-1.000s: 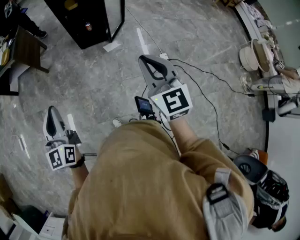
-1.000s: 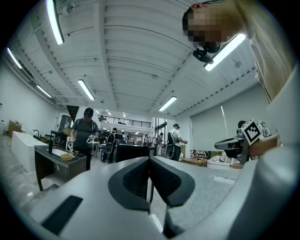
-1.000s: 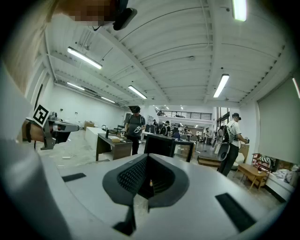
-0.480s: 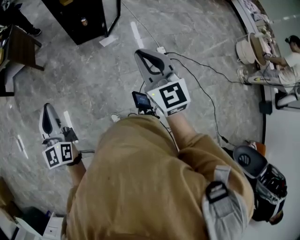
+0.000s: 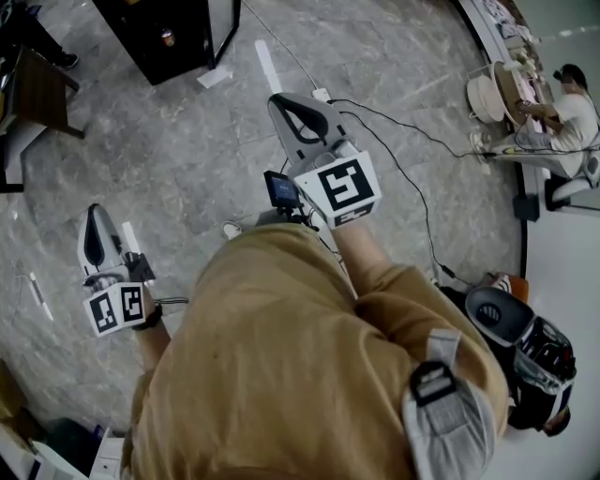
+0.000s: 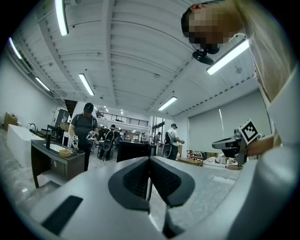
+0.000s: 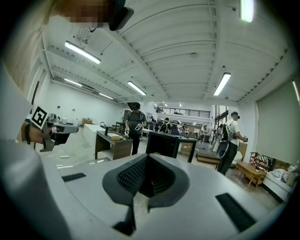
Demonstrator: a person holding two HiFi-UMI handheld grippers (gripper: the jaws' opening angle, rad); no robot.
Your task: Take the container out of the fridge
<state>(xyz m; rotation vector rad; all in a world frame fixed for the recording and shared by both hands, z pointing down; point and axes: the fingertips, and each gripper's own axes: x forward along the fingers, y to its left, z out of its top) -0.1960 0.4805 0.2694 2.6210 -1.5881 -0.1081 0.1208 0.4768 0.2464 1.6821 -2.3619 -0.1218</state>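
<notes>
Facing the black fridge (image 5: 164, 37) with left gripper (image 5: 96, 220) and right gripper (image 5: 291, 112) closed empty, you could trip on the black floor cable (image 5: 427, 225).

— Can you find the fridge?
— Yes, I see a black fridge (image 5: 127, 28) far ahead, its door (image 5: 225, 33) open.
— And the container?
— A small container (image 5: 167, 38) stands inside; I can't make out more.

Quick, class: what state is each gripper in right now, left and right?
Left gripper: jaws closed, holding nothing.
Right gripper: jaws closed, holding nothing.
</notes>
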